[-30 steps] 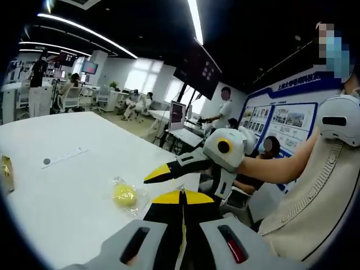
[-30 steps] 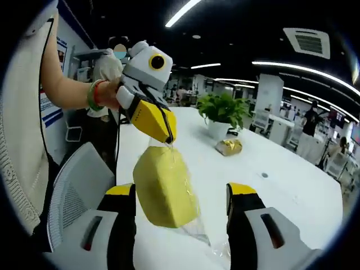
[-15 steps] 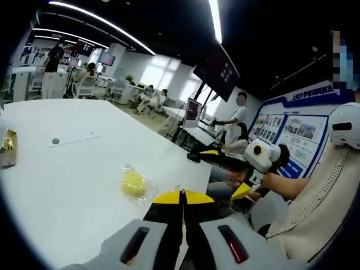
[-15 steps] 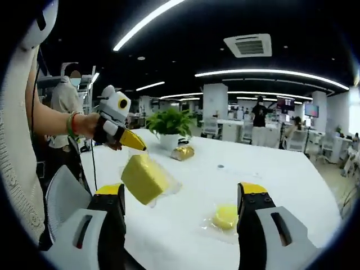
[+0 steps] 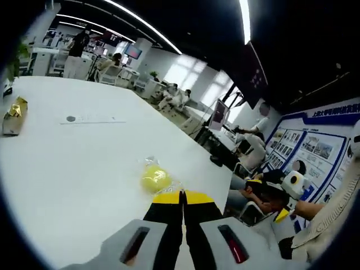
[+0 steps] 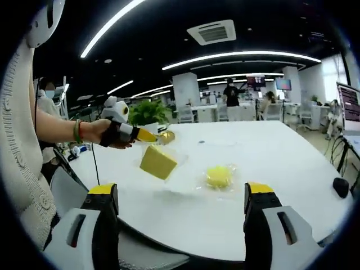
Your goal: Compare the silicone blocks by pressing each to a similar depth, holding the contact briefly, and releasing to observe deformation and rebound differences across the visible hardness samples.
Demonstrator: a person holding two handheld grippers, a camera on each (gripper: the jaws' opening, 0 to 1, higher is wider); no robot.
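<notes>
Gold-wrapped packet (image 5: 13,109) at the far left of the white table (image 5: 62,163) in the left gripper view, well apart from everything else; further right a thin strip with a dark dot (image 5: 90,119) lying flat. Round yellow silicone block (image 5: 156,179) in clear wrap just ahead of the left claw (image 5: 181,197), whose yellow-tipped jaws press together with a corner of wrap seeming caught between them. At the right edge, beyond the table, the right claw (image 5: 283,211) hangs low near seated people.

Sleeve and bare forearm at the left of the right gripper view, wrist banded, hand (image 6: 104,133) around the left claw (image 6: 147,135), pointing right. Square yellow silicone block (image 6: 158,162) dangling tilted in its clear bag from that closed tip, above the table (image 6: 270,169). Potted plant (image 6: 147,113) behind. Round block (image 6: 218,176) resting on the table further right, apart from the square one. Right claw (image 6: 182,198) spread wide, nothing between its jaws.
</notes>
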